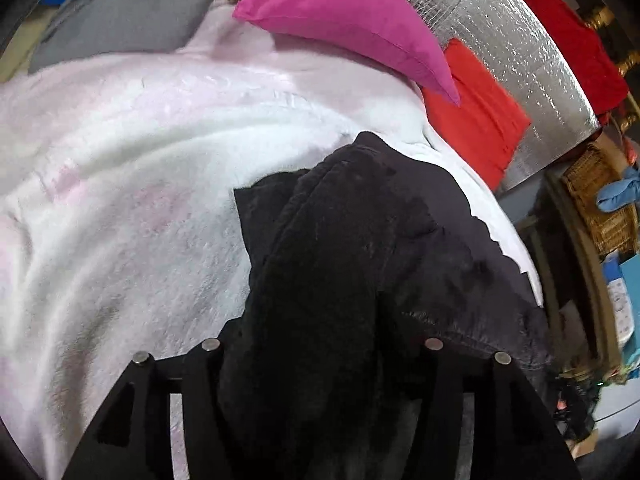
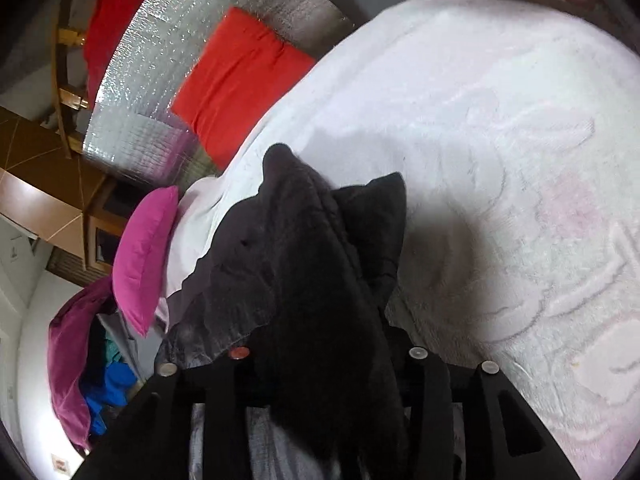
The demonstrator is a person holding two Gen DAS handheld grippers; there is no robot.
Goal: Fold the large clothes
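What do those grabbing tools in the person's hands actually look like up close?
Both look alike. The left claw and the right claw each have two matte black plastic fingers with slot-shaped cutouts and small round silvery studs at their tips; one stud on the right looks reddish. No cables, hands or sleeves show.

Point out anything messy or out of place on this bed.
The black garment lies bunched in a rumpled heap on the white blanket, not spread flat. The pink pillow sits skewed, overlapping the red cushion. Nothing looks spilled or damaged.
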